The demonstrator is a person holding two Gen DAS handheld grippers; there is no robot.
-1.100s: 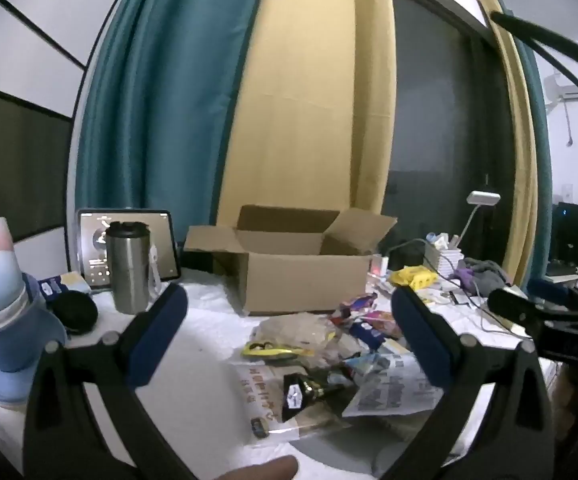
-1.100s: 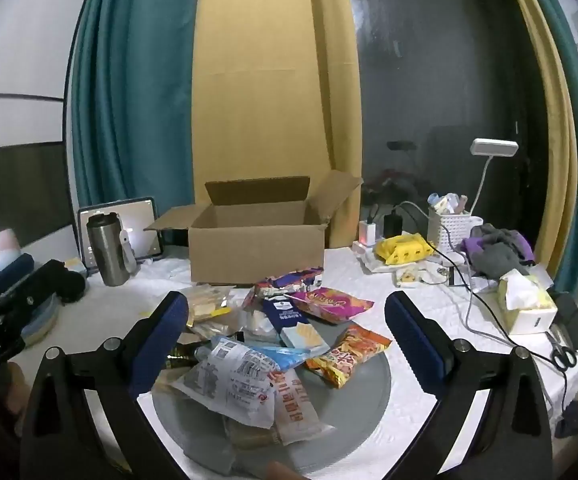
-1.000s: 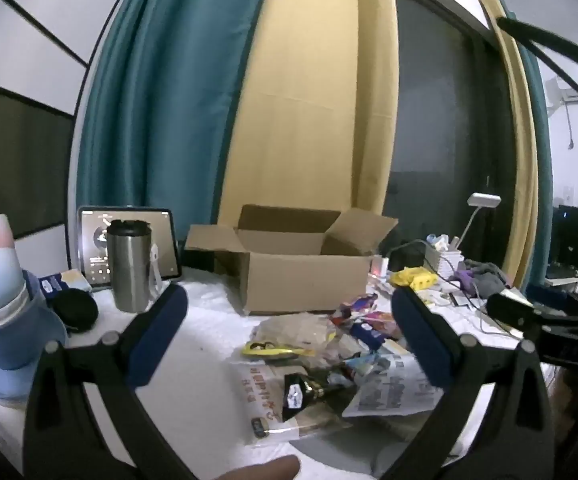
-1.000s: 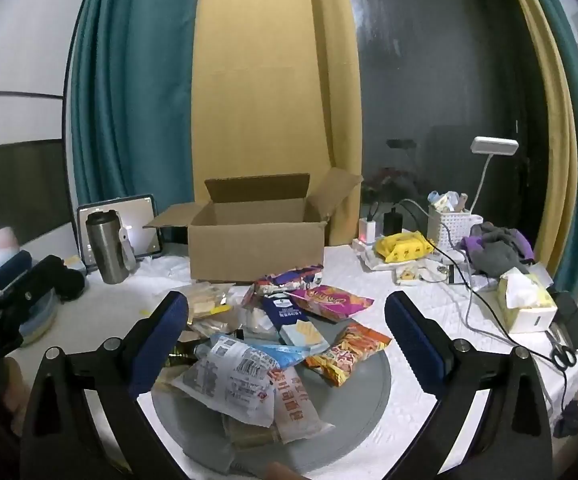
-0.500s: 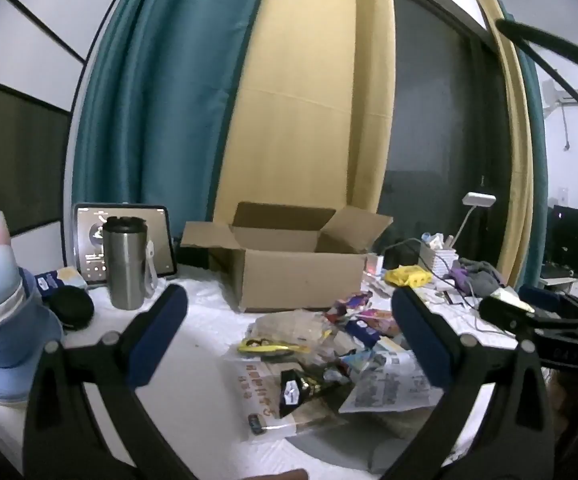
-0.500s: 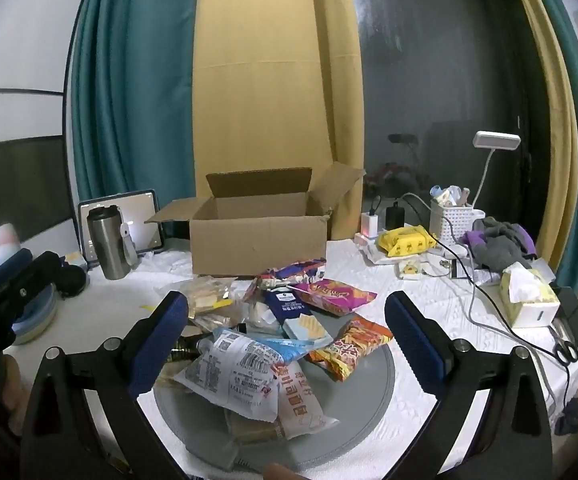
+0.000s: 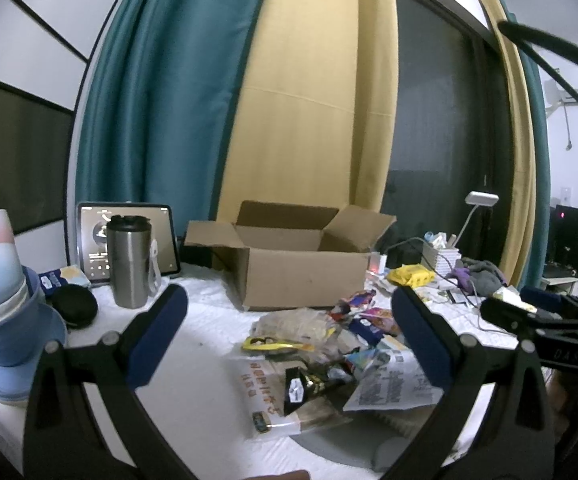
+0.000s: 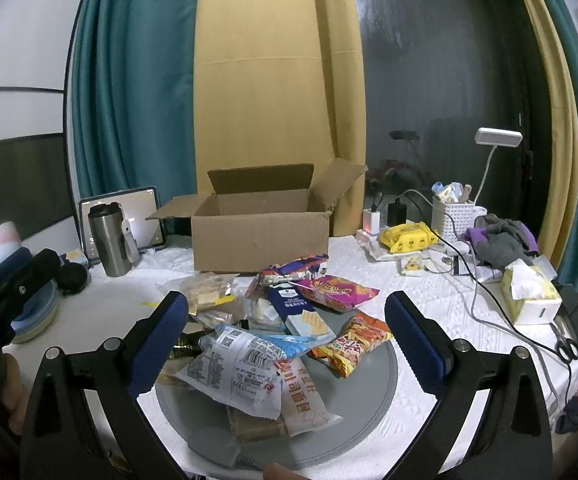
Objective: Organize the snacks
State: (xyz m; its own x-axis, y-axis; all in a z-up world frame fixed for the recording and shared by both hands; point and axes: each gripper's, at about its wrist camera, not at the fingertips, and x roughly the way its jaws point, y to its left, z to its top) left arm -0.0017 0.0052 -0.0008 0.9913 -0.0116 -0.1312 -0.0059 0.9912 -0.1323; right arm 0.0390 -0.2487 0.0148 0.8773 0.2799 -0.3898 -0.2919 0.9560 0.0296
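left hand-held gripper (image 7: pixel 289 332): agape, empty | right hand-held gripper (image 8: pixel 287 330): agape, empty | cardboard box (image 8: pixel 261 232) interior hidden | snack pile (image 8: pixel 273 332) overlapping

Snack pile (image 8: pixel 273 340): loose packets heaped on round grey tray (image 8: pixel 373 384), spilling past its left edge onto white cloth. White printed pouch (image 8: pixel 237 372) on top, nearest camera, overlapping white-orange packet (image 8: pixel 301 396). Orange chip bag (image 8: pixel 349 344) at right edge of heap. Magenta bag (image 8: pixel 337 286) behind it, flat. Dark blue wafer packet (image 8: pixel 299 312) centre, tilted. Clear bags of pale crackers (image 8: pixel 207 294) left. Cardboard box (image 8: pixel 261 228) behind pile, upright, flaps open, interior not visible.
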